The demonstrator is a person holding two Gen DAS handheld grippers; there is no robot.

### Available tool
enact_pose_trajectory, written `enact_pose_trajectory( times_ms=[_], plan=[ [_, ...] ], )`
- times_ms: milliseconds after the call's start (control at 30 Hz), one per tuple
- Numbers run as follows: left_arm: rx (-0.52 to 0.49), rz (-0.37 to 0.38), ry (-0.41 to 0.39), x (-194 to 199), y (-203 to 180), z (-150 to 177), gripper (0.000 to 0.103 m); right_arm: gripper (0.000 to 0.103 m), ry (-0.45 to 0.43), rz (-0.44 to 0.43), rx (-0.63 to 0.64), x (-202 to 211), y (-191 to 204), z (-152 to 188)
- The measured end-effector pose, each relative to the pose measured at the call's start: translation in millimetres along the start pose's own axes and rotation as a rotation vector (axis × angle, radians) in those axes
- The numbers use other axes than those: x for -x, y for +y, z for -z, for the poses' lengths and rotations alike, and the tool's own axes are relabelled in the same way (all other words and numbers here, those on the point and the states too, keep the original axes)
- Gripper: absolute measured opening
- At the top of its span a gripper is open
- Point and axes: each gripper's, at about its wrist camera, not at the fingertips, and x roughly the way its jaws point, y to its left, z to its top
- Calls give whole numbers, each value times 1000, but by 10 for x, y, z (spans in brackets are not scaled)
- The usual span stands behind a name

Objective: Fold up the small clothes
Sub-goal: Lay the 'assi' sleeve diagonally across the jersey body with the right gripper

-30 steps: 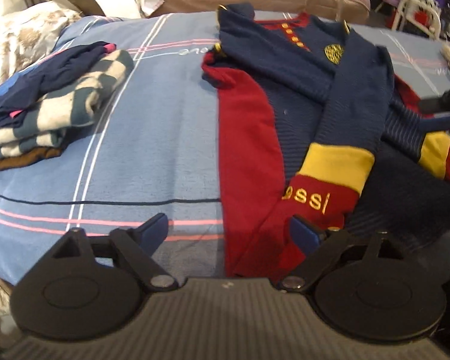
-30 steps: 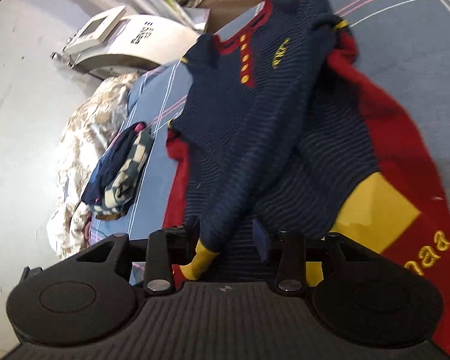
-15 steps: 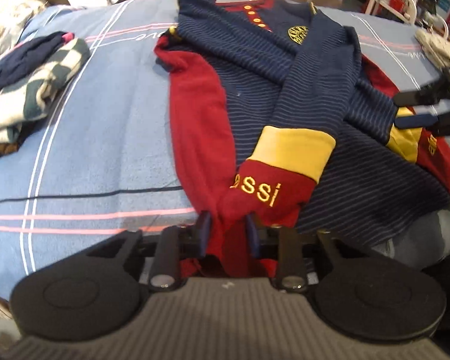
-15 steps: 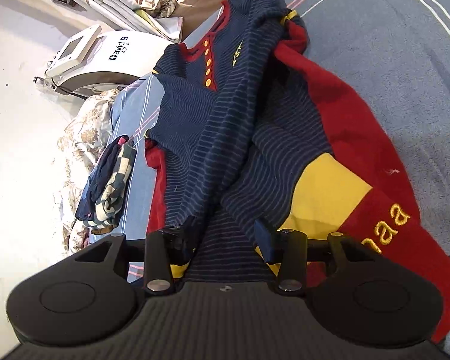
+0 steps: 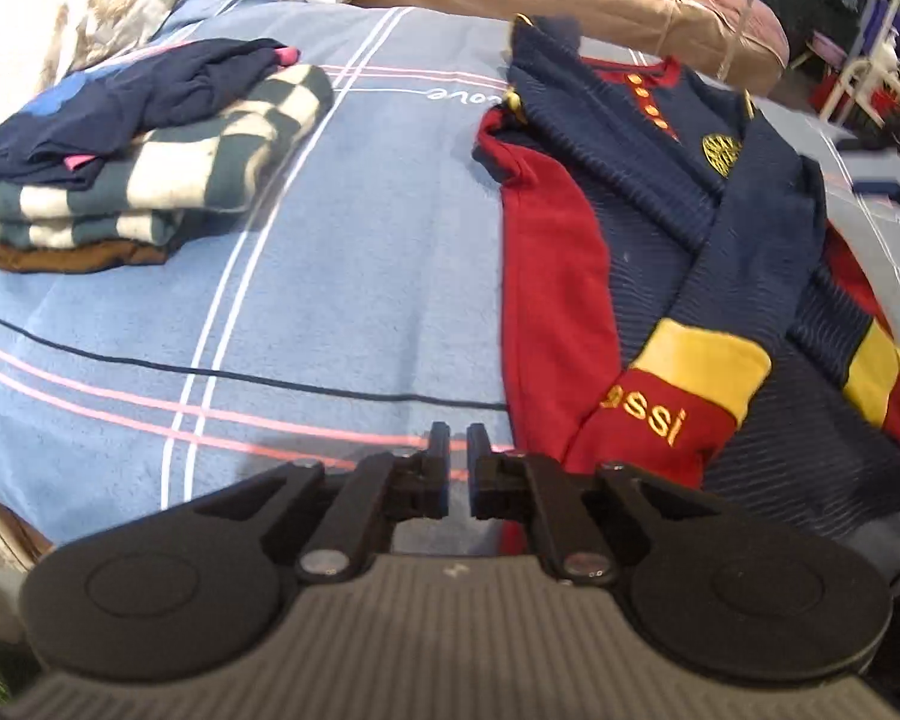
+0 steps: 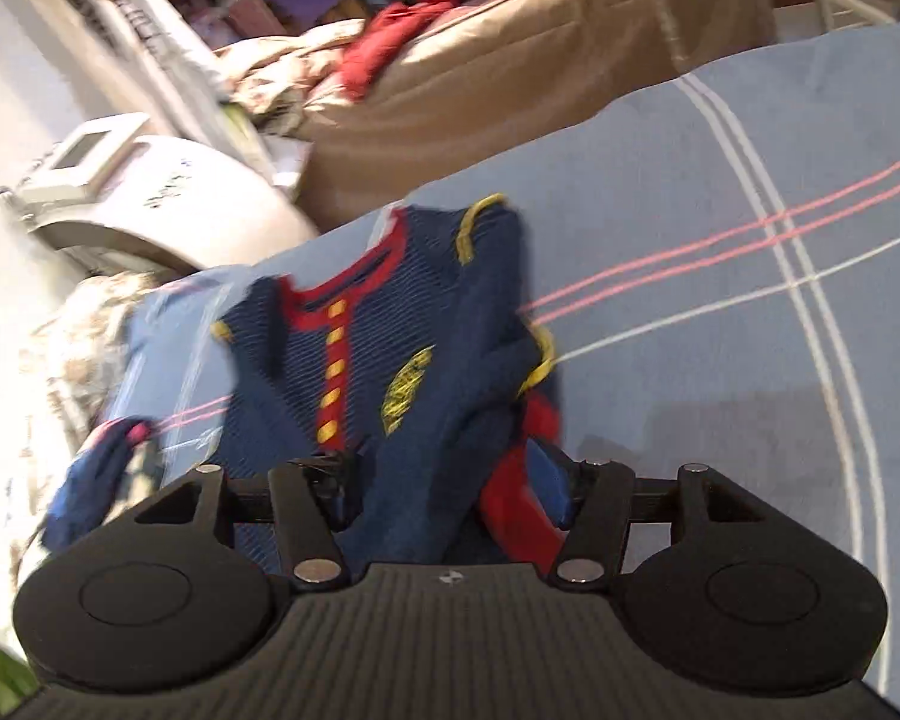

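Observation:
A small navy and red striped sweater (image 5: 660, 276) lies on the blue bedsheet (image 5: 330, 276), both sleeves folded across its front, yellow and red cuffs near me. My left gripper (image 5: 459, 456) is shut and empty, over bare sheet just left of the sweater's red edge. My right gripper (image 6: 450, 486) is open over the sweater's shoulder (image 6: 426, 384), with navy and red fabric lying between its fingers; it also shows blurred at the right edge of the left wrist view (image 5: 894, 168).
A stack of folded clothes (image 5: 144, 150) lies on the sheet at the left, checked green and white with a navy piece on top. A brown couch (image 6: 510, 78) with red clothing and a white machine (image 6: 162, 198) stand beyond the bed.
My left gripper let go of the red cuff, moved left off the sweater and closed. My right gripper moved up from the lower sleeve to the shoulder area and stayed open.

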Motion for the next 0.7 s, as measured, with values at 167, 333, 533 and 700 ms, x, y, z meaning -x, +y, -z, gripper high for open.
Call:
enact_pose_trajectory(
  times_ms=[167,333,533,700],
  plan=[
    [-52,22,-49,2,-291,-83,50,75,97,-164,-430,-388,-454,15],
    [-135,52,-48,-77,-601,-207,51,63,29,-259,-617,-579,-648,97],
    [-172,80,-21,-216,-822,-164,51,62,-62,-214,-777,-654,-906,123],
    [-213,76,31,-432,-931,-46,52,23,-211,-103,-556,-346,-709,-57]
  ],
)
